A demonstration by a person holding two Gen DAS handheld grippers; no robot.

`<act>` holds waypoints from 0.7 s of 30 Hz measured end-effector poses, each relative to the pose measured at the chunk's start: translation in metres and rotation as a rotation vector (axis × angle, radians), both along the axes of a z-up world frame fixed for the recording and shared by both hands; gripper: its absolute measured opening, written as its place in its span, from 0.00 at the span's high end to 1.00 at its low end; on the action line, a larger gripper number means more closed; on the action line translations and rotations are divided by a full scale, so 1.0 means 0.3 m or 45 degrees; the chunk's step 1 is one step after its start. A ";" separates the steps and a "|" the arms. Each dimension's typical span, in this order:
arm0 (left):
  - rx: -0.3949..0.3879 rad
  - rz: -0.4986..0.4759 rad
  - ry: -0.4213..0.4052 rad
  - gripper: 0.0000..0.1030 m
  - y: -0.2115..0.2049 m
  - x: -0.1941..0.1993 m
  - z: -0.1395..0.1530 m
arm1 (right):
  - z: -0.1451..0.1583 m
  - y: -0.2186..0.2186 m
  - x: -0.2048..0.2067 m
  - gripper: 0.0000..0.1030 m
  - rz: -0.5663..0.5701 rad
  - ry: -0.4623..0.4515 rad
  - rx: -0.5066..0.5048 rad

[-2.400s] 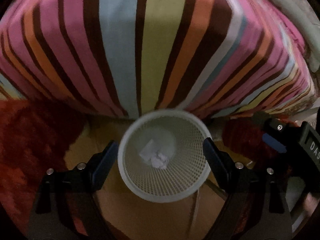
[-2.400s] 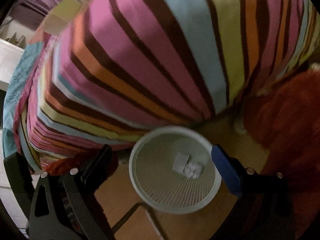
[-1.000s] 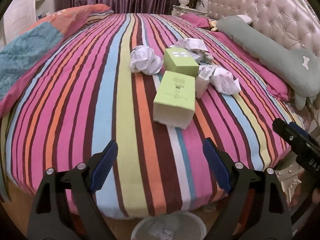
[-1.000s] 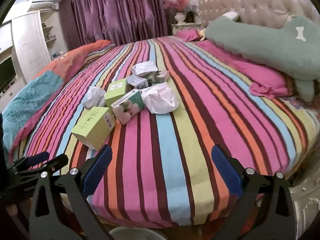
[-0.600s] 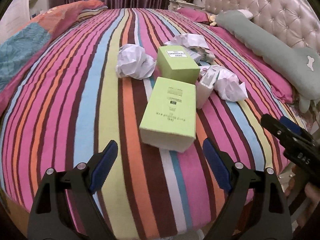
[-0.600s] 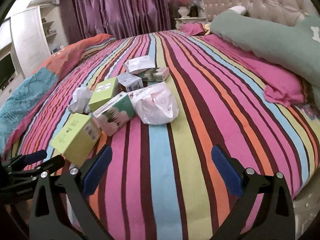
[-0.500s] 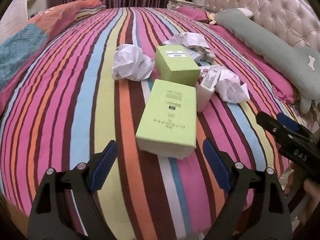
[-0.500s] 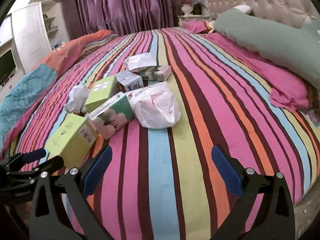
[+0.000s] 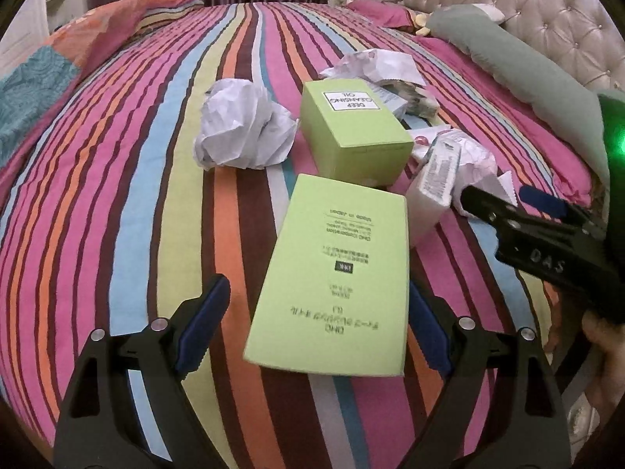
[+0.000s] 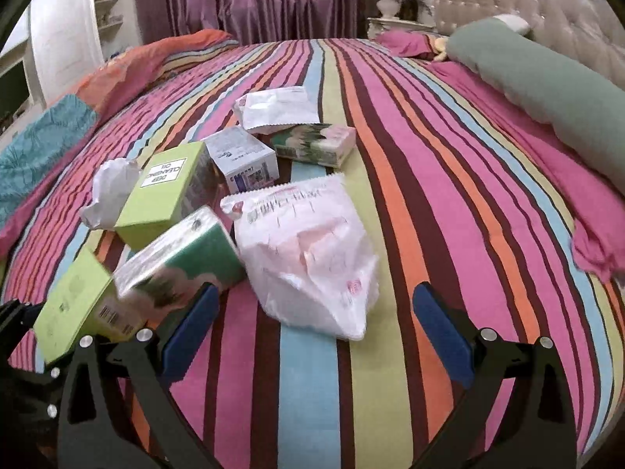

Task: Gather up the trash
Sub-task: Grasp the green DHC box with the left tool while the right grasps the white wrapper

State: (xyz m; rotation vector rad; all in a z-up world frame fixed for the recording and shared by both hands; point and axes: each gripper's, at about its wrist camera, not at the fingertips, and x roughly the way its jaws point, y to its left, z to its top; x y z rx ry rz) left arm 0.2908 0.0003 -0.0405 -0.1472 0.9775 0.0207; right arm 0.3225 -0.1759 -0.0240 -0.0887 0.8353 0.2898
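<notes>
Trash lies in a cluster on the striped bed (image 9: 117,195). A flat light-green box (image 9: 336,285) lies between the fingers of my open left gripper (image 9: 316,324). Behind it are a second green box (image 9: 351,125) labelled cleansing oil and a crumpled white paper ball (image 9: 242,129). My open right gripper (image 10: 312,328) is just short of a white plastic bag (image 10: 308,254). Left of the bag lies a green tissue pack (image 10: 183,262). The near green box (image 10: 74,308) shows at the lower left of the right wrist view.
Farther back lie a small white box (image 10: 242,156), a flowered tissue pack (image 10: 316,144) and a white pouch (image 10: 277,109). A long green pillow (image 10: 547,90) and a tufted headboard (image 9: 527,11) are on the right. The right gripper shows in the left wrist view (image 9: 547,234).
Both grippers rose from over the white mesh bin on the floor to the bed top and moved in toward the trash. The near green box now sits between the left fingers.
</notes>
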 end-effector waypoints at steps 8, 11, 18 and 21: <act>-0.074 0.012 0.003 0.18 0.021 0.028 -0.021 | -0.013 0.041 0.086 0.08 0.053 0.002 -0.047; -0.089 0.024 0.002 0.18 0.029 0.032 -0.024 | -0.020 0.057 0.107 0.08 0.064 0.011 -0.053; -0.116 0.003 0.006 0.43 0.030 0.037 -0.025 | -0.036 0.079 0.144 0.27 0.083 0.050 -0.064; -0.131 0.006 0.010 0.44 0.037 0.039 -0.024 | -0.037 0.074 0.143 0.30 0.083 0.084 -0.041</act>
